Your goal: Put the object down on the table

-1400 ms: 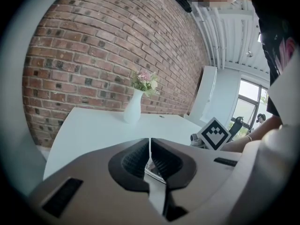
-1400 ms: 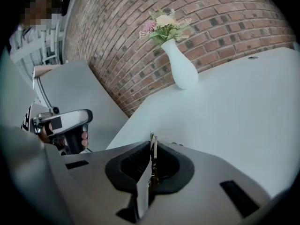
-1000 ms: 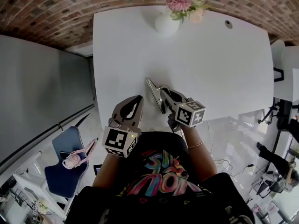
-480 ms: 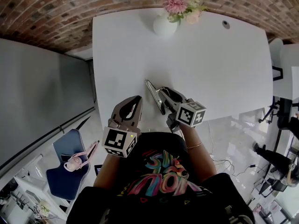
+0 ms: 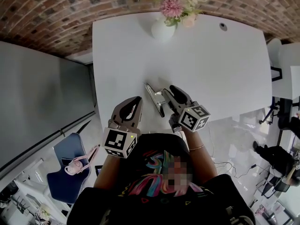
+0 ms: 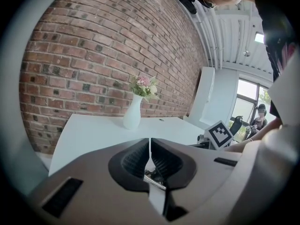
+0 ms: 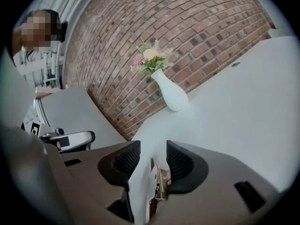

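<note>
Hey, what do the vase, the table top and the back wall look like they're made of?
Vase: likely ceramic, plain white, smooth with a soft sheen. Table: smooth matte white top, perhaps laminate; the look leaves it open. Wall: exposed red-brown brick, mortar joints visible.

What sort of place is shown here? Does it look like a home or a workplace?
Most likely a workplace, such as an office or a studio. A large white table stands by a bare brick wall, a white vase of flowers is its only decoration, and a blue chair stands beside it.
</note>
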Demonstrator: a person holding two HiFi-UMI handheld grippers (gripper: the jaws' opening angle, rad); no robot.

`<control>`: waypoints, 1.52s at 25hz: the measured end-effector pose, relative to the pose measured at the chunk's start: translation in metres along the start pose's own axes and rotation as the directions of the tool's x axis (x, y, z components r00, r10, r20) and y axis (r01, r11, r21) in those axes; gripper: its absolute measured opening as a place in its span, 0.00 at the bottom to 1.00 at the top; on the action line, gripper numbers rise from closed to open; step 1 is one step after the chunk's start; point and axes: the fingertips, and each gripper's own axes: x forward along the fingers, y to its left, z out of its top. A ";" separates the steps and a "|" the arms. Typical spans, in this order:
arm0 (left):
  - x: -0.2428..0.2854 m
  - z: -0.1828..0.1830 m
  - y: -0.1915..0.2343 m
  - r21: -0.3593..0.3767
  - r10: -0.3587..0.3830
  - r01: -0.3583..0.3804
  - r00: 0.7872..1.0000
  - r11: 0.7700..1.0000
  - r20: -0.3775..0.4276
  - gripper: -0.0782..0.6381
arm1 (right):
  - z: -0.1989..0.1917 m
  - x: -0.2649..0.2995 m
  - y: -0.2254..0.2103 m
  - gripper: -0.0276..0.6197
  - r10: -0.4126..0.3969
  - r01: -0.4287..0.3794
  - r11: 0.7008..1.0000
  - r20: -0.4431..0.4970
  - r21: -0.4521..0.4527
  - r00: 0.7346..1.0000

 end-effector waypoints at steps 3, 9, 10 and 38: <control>-0.001 0.005 -0.003 0.010 -0.004 0.004 1.000 1.000 0.010 0.15 | 0.015 -0.004 0.008 0.31 0.018 -0.017 0.998 0.021 -0.064 1.000; -0.004 0.022 -0.009 0.026 0.000 -0.002 0.999 1.000 0.050 0.15 | 0.055 -0.017 0.034 0.31 0.055 -0.042 0.983 0.065 -0.180 0.996; -0.006 0.026 -0.009 0.029 0.002 -0.004 0.998 1.000 0.060 0.15 | 0.062 -0.020 0.040 0.31 0.063 -0.047 0.979 0.075 -0.199 0.995; -0.102 0.162 -0.021 0.109 0.065 -0.116 0.919 0.987 0.390 0.15 | 0.185 -0.110 0.188 0.11 0.268 -0.108 0.810 0.199 -0.576 0.943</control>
